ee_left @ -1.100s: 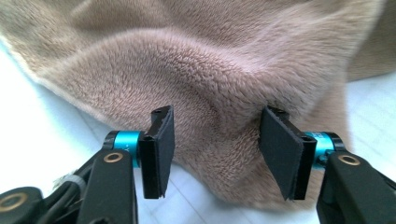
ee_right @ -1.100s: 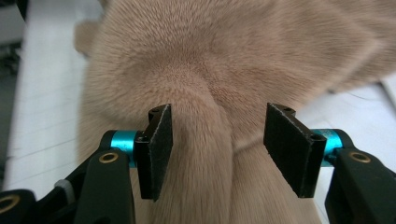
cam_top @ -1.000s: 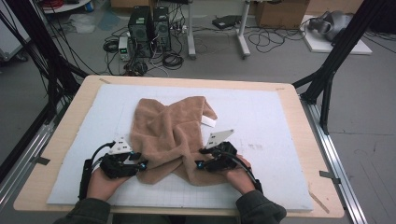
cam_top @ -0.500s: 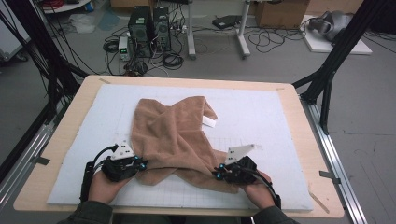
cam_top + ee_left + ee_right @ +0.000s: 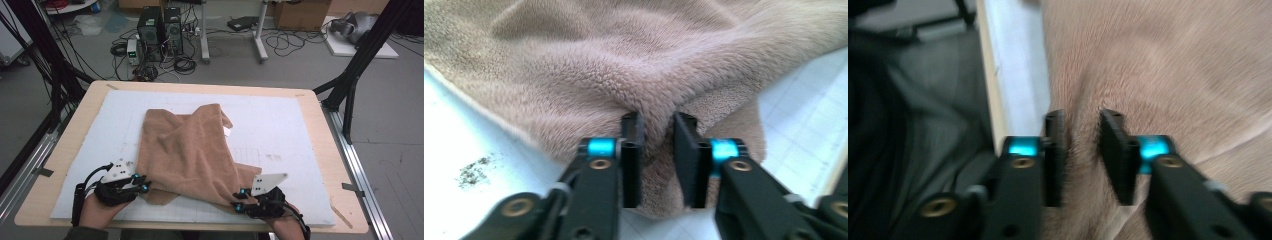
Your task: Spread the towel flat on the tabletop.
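Tan terry cloth, the towel (image 5: 190, 150), lay crumpled on the white mat (image 5: 295, 130) toward the mat's middle and near edge; its far part was bunched, and two corners trailed toward the person.

Left of the towel, the left gripper (image 5: 142, 184) sat at the towel's near-left corner; in the left gripper view (image 5: 658, 150) a ridge of pile stood between the jaws, which had just been opening again after a tight squeeze; whether the pads still pressed the cloth could not be told, though the fold looked pinched.

Right of the towel, the right gripper (image 5: 239, 200) met the towel's near-right corner, close to the mat's near edge; the right gripper view (image 5: 1082, 150) was blurred, with cloth between the narrowly parted jaws, which had also just been opening; a firm grip could not be confirmed there either.

The step in hand appeared to be spreading the towel by its near corners. Recommended practice: seat a single layer of hem deep between each pair of pads before pulling; draw both corners apart evenly, away from the towel's centre; keep the cloth low over the mat so the far bunch slides flat rather than flips; re-grip if a corner slips.
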The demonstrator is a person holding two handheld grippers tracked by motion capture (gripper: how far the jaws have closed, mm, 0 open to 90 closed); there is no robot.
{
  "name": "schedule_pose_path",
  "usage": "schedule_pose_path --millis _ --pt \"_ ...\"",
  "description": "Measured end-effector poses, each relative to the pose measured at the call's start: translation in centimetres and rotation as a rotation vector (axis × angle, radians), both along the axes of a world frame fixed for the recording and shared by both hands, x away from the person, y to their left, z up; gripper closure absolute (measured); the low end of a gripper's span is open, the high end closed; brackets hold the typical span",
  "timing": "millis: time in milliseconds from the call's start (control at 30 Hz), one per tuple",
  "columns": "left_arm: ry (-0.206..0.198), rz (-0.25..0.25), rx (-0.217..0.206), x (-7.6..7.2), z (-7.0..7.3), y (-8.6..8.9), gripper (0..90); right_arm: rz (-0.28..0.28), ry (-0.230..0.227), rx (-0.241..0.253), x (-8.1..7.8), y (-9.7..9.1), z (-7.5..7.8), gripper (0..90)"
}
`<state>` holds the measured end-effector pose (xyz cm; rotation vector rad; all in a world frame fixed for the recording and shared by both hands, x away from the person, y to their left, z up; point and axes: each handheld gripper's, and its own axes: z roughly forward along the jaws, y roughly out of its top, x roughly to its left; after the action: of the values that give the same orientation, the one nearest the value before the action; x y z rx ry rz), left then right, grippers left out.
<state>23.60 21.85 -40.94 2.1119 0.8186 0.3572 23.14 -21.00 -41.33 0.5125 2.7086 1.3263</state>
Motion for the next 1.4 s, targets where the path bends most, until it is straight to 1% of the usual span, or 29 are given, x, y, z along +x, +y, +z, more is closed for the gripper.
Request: schedule_pose_path --millis 33,100,133,167,200,233,300,333,367,433,467,500,533,567,600,633,667,700,733,767,900,933,1033,1067,1100,1167,1267,1333,1400 --pt "-0.005 0.004 -0.006 0.0 0.3 0.1 67.8 0.000 0.000 0.000 0.0 0.0 0.0 64.4" --pt "-0.025 0.017 -0.013 0.7 1.0 0.5 58.0 -0.034 -0.033 -0.004 1.6 0.2 0.7 58.3" --pt "-0.025 0.017 -0.013 0.7 1.0 0.5 55.5 -0.034 -0.033 -0.004 1.6 0.2 0.7 58.3" --pt "-0.032 0.033 -0.017 1.5 1.1 0.5 54.0 -0.054 -0.046 -0.019 3.2 0.7 0.9 54.7" --pt "-0.032 0.033 -0.017 1.5 1.1 0.5 53.0 -0.054 -0.046 -0.019 3.2 0.7 0.9 54.7" --pt "-0.028 0.042 -0.028 2.6 0.8 0.5 51.5 -0.073 -0.058 -0.042 5.0 1.3 0.9 53.3" --pt "-0.026 0.046 -0.031 3.2 0.5 0.4 49.6 -0.081 -0.064 -0.049 6.8 2.0 0.8 51.7" --pt "-0.015 0.058 -0.034 3.8 0.2 0.2 49.6 -0.081 -0.064 -0.049 6.8 2.0 0.8 51.7" --pt "-0.003 0.068 -0.022 4.4 -0.2 0.1 46.0 -0.103 -0.086 -0.080 8.4 2.7 0.4 51.5" --pt "0.019 0.079 -0.001 5.2 -0.9 -0.3 45.9 -0.111 -0.077 -0.079 9.0 2.9 0.1 51.5" --pt "0.038 0.082 0.025 5.8 -1.5 -0.6 46.3 -0.123 -0.053 -0.099 9.9 3.4 -0.7 51.9" --pt "0.038 0.082 0.025 5.8 -1.5 -0.6 49.6 -0.123 -0.053 -0.099 9.9 3.4 -0.7 51.9" --pt "0.071 0.059 0.032 6.3 -2.0 -0.7 49.6 -0.118 -0.044 -0.109 10.2 3.6 -1.1 52.5" --pt "0.121 0.031 0.033 6.8 -2.8 -1.0 61.5 -0.101 -0.020 -0.151 10.7 4.2 -2.0 53.2" --pt "0.121 0.031 0.033 6.8 -2.8 -1.0 65.5 -0.101 -0.020 -0.151 10.7 4.2 -2.0 53.2" --pt "0.128 0.027 0.010 6.9 -2.9 -1.1 69.5 -0.100 0.004 -0.130 10.9 4.3 -2.6 57.3" --pt "0.133 0.022 0.002 7.0 -2.9 -1.1 69.5 -0.100 0.004 -0.130 10.9 4.3 -2.6 57.3" --pt "0.132 0.016 0.005 7.1 -2.8 -1.3 75.4 -0.098 0.004 -0.108 10.9 4.1 -2.7 71.3" --pt "0.132 0.016 0.005 7.1 -2.8 -1.3 77.0 -0.098 0.004 -0.108 10.9 4.1 -2.7 71.3" --pt "0.131 0.014 0.003 7.1 -2.8 -1.3 78.6 -0.081 0.020 -0.094 11.1 3.7 -2.7 83.9" --pt "0.106 0.024 0.011 6.6 -2.5 -1.3 82.8 -0.087 0.010 -0.105 10.7 3.3 -2.2 85.4" --pt "0.084 0.020 0.018 6.1 -2.2 -1.5 82.9 -0.091 0.002 -0.121 10.0 2.8 -1.6 85.6" --pt "0.058 0.016 0.001 5.2 -1.7 -1.5 83.2 -0.093 -0.022 -0.146 8.3 1.5 -0.9 85.6" --pt "0.058 0.016 0.001 5.2 -1.7 -1.5 83.3 -0.093 -0.022 -0.146 8.3 1.5 -0.9 85.6" --pt "0.055 0.013 -0.011 4.9 -1.5 -1.4 83.4 -0.098 -0.025 -0.140 6.9 0.3 -0.5 85.6" --pt "0.054 -0.003 -0.037 4.3 -1.3 -1.5 83.6 -0.097 -0.030 -0.131 5.3 -0.7 -0.2 85.6" --pt "0.045 -0.041 -0.036 2.8 -1.0 -2.1 83.8 -0.083 -0.039 -0.144 2.9 -1.2 0.0 85.6" --pt "0.042 -0.047 -0.038 2.4 -0.9 -2.1 83.9 -0.079 -0.032 -0.141 2.3 -1.3 0.0 85.6" --pt "0.041 -0.056 -0.044 1.6 -0.8 -2.0 84.0 -0.056 -0.017 -0.139 0.5 -1.3 -0.3 85.6"
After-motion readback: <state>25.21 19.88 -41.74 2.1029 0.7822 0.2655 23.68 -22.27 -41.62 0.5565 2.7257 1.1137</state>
